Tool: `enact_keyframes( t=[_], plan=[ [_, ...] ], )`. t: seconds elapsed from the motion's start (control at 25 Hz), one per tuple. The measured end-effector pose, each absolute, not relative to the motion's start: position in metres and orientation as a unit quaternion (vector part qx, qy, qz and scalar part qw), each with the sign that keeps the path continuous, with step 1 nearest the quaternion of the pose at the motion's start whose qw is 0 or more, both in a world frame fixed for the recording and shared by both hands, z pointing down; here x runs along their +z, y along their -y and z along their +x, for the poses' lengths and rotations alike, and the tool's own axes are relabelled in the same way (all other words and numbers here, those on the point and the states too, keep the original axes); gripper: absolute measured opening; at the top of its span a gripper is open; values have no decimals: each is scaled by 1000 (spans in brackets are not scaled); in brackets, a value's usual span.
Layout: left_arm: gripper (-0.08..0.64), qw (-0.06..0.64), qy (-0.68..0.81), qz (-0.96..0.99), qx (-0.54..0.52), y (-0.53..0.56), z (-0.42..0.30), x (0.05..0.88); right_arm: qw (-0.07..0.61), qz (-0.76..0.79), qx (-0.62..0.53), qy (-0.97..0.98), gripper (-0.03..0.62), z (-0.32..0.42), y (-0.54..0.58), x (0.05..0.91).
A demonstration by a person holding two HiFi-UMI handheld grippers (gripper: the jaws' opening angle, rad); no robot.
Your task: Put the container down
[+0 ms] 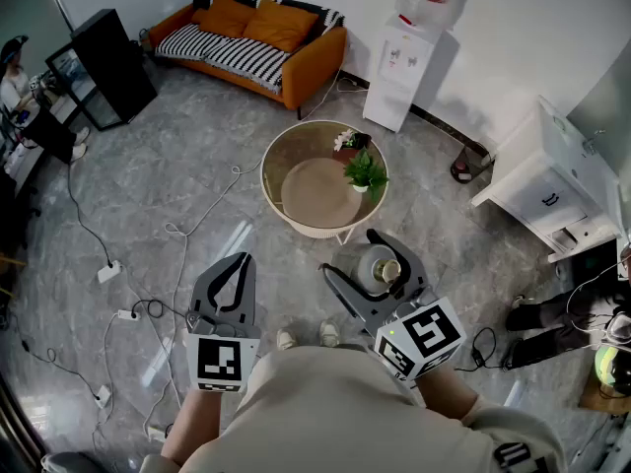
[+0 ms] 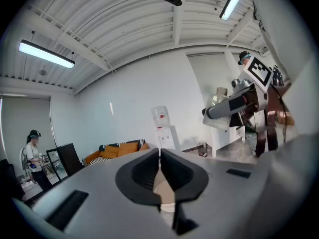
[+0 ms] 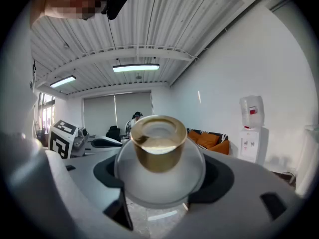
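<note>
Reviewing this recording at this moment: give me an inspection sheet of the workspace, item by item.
Surface: round beige glass-topped coffee table ahead of the person, its middle bare.
Job's things: round frosted-glass container with a gold neck, held in the air short of the table, not yet put down.
Clutter: green potted plant and small white-flowered pot at the table's right edge in the head view.
Grippers: right gripper shut on the container, jaws wide; left gripper shut, empty.
Cables: white cables and a power strip on the grey floor, left of the table.
Surroundings: orange sofa, white water dispenser, white cabinet.
</note>
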State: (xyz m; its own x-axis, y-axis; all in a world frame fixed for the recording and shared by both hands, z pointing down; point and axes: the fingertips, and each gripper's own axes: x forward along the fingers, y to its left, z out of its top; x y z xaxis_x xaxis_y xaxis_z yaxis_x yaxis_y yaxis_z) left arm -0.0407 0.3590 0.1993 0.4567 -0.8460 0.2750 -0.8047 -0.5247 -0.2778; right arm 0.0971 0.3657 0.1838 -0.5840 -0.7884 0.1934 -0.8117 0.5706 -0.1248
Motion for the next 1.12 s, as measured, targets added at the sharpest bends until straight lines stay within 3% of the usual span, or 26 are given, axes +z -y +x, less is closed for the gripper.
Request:
enact_keyframes(
  t=[1.12],
  plan=[
    [14,55,-521,-833,-174,-347,30,208,100,422,101,895,331,157,-352,220]
  ],
)
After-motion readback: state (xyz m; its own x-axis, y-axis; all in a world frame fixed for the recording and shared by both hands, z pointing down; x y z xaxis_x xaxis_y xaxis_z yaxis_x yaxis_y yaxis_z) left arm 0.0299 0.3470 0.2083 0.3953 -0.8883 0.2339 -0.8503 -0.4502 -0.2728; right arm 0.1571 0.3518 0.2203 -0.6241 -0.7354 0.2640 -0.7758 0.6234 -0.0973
